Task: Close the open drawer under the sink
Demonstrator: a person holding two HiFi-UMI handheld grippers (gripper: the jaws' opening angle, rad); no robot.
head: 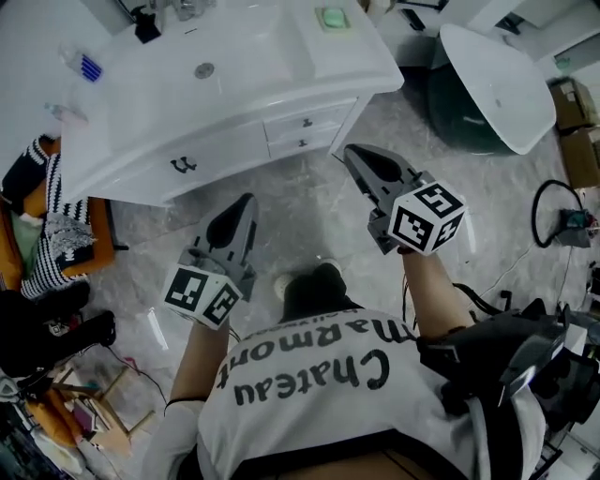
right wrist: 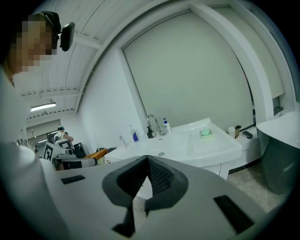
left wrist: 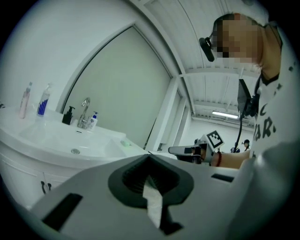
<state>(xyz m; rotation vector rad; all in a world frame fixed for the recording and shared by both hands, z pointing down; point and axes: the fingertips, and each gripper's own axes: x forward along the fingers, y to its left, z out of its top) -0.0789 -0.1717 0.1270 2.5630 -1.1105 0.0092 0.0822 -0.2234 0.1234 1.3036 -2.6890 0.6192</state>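
- While both grippers hang above the floor (head: 309,211), well apart from the vanity at 12 o'clock, the two drawers (head: 319,122) sit under the right end of the counter (head: 356,70), below and to 3 o'clock of the sink (head: 244,56). We cannot tell from here which one stands out, since both fronts look nearly flush.
- We see the left gripper (head: 247,201) with its jaws closed on nothing, and the right gripper (head: 349,152) likewise has its jaws shut and empty. A push with the closed tips looks like the plan.
- We could press the wrong drawer, because neither front shows a clear gap.
- We judge that the pointed tip might skid off the smooth white front or glance off a small knob (head: 307,122), so the drawer stays ajar.
- We think a push far off the middle of the front could skew the drawer and jam it on its runners.
- We note that the counter rim overhangs the drawers, so an approach from too high could knock the right gripper against it.
- We expect that a hard shove would slam the drawer and could shake the soap dish (head: 333,17) and the bottles (head: 84,66).
- We should keep the idle left gripper off the cabinet door (head: 216,150) at its 12 o'clock.
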